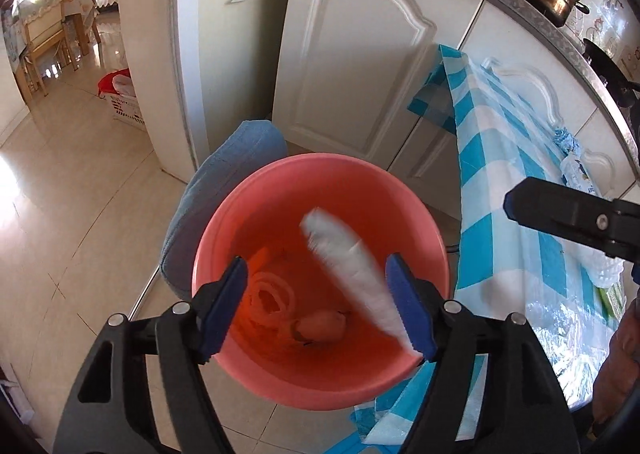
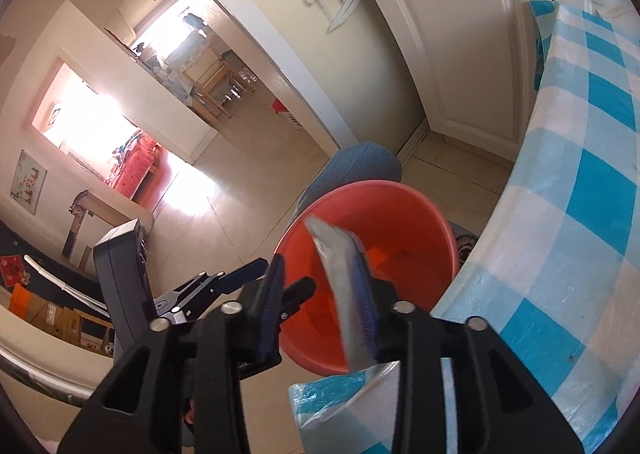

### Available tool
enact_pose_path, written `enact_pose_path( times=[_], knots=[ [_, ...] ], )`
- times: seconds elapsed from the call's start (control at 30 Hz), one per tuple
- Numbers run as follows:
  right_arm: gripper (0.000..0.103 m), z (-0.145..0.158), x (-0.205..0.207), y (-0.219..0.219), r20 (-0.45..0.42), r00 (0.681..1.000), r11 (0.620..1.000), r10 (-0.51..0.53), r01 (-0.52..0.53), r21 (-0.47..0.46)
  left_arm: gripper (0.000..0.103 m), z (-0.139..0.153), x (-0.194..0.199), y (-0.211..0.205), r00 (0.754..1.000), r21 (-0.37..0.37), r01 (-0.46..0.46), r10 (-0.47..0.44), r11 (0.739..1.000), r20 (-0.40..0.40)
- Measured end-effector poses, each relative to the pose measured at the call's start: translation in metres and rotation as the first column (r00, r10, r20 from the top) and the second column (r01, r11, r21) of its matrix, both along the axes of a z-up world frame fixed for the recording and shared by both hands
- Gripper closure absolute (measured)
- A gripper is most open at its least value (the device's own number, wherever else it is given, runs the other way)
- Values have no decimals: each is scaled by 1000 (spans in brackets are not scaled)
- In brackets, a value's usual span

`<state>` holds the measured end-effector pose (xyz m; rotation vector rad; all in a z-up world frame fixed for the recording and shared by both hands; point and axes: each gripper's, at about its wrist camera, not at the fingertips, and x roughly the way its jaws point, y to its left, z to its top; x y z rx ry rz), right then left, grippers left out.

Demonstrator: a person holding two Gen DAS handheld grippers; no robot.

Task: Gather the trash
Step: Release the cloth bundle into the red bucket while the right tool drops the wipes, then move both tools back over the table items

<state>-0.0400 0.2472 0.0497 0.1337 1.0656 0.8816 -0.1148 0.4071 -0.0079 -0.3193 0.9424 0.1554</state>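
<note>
A pink plastic bin (image 1: pixel 320 378) stands on the floor beside the table; it also shows in the right wrist view (image 2: pixel 420 206). My left gripper (image 1: pixel 318 306) is open right above it. A white crumpled tissue (image 1: pixel 352 266) is blurred, lying against the left gripper's right pad and over the bin mouth. Peel scraps (image 1: pixel 272 300) and a small round scrap (image 1: pixel 322 328) lie at the bin's bottom. My right gripper (image 2: pixel 320 310) is open, above the bin's near rim; the grey-white tissue (image 2: pixel 336 274) shows blurred beside its right pad. The right gripper's finger (image 1: pixel 568 210) shows at the right.
A table with a blue-and-white checked cloth (image 1: pixel 512 182) (image 2: pixel 580 214) stands right of the bin, with wrappers (image 1: pixel 576 170) on it. White cabinet doors (image 1: pixel 360 54) are behind. A blue cushioned stool (image 1: pixel 224 190) is behind the bin. A doorway opens to the left.
</note>
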Motion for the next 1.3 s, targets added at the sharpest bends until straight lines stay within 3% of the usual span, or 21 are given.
enact_pose_path(
  times=[0.1,0.17,0.27,0.57,0.73,1.3],
  knots=[
    [48,6,-3,-11,32,999,1000,-7,6,28,24,1,0,7,1000,10,-31,31,999,6],
    [36,11,-7,-21,55,998,999,-26,23,48,21,3,-2,7,999,22,-47,46,999,11],
    [27,20,-15,-35,114,992,997,-54,47,63,17,6,-3,6,998,26,-57,57,998,13],
    [14,38,-44,-93,286,938,978,-193,163,127,14,11,-2,-11,998,1,-51,51,999,25],
    [14,33,-50,-118,298,921,965,-252,216,150,14,16,1,-29,999,-29,-18,19,999,29],
    [14,32,-40,-213,261,860,892,-438,382,241,13,42,15,-114,993,29,113,-114,993,32]
  ],
)
